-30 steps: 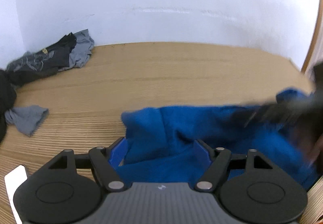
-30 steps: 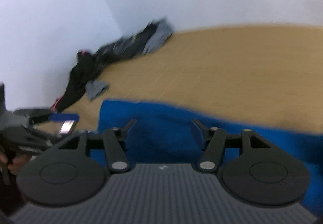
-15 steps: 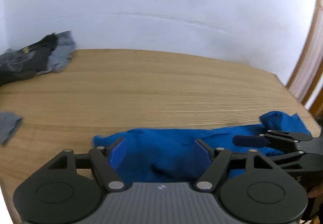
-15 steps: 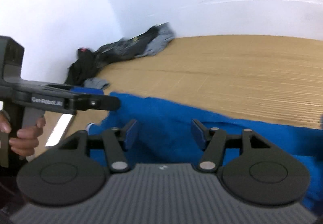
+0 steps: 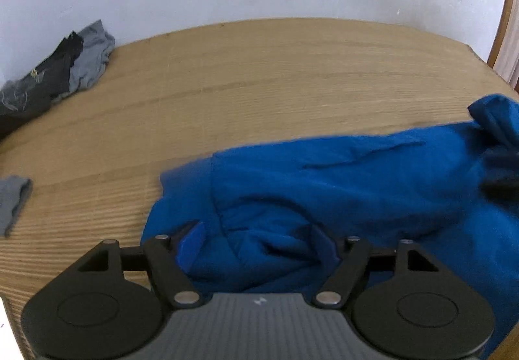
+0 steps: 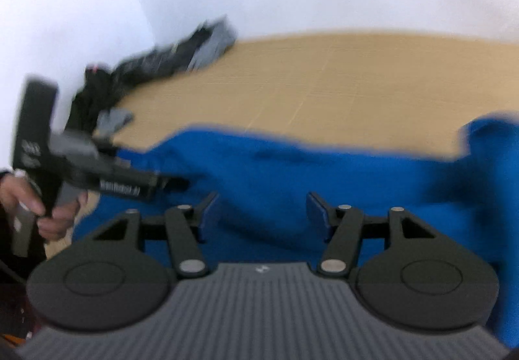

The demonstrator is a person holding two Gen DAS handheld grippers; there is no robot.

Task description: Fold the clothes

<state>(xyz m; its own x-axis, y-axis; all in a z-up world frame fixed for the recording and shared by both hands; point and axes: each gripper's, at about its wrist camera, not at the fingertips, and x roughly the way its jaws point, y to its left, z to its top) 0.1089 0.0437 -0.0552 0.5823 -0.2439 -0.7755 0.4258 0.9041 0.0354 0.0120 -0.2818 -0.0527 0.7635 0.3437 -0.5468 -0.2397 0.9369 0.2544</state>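
A blue garment lies rumpled across the front of the wooden table; it also shows in the right wrist view. My left gripper is open, its fingers hovering over the garment's left end with folds of cloth between them. My right gripper is open over the garment's front edge, holding nothing. In the right wrist view the left gripper's body shows blurred at the left, held in a hand. In the left wrist view a dark blur at the right edge sits over the cloth.
A pile of black and grey clothes lies at the table's far left corner against the white wall; it also shows in the right wrist view. A small grey cloth lies at the left edge. A wooden frame stands at the right.
Both views have shifted and are blurred by motion. The garment now lies more bunched under the left gripper. Both grippers remain open.
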